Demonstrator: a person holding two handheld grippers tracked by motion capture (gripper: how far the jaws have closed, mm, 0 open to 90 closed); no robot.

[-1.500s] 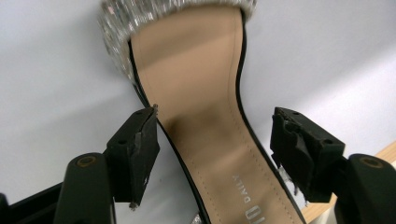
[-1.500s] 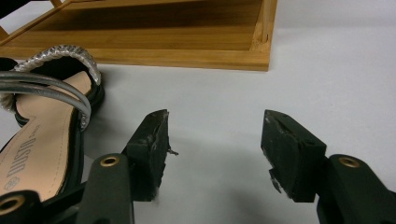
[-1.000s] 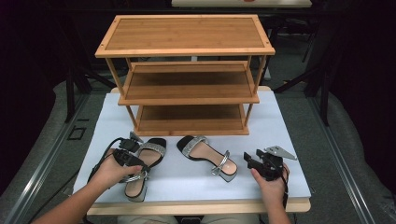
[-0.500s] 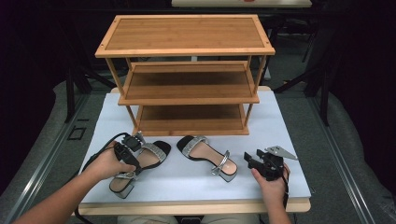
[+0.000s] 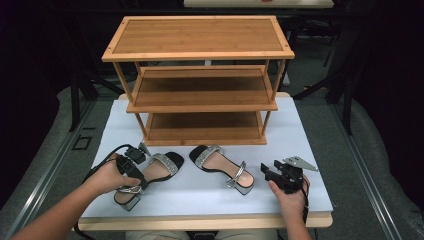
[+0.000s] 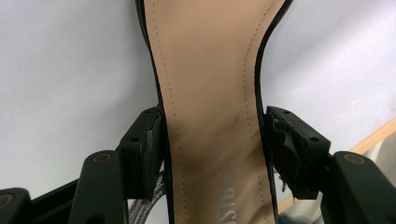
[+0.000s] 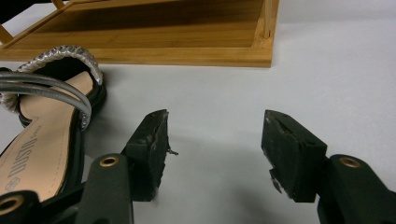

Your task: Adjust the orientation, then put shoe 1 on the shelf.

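Straddling the left sandal (image 6: 212,107) at its narrow waist, the left tongs (image 6: 212,149) are seen up close in the left gripper view; whether the pads press its edges cannot be told. From above, a hand (image 5: 107,175) hides that grip. The right tongs (image 7: 214,154) are spread over bare worktop (image 7: 327,70), beside the right sandal (image 5: 222,167) and below the rack (image 5: 200,80).
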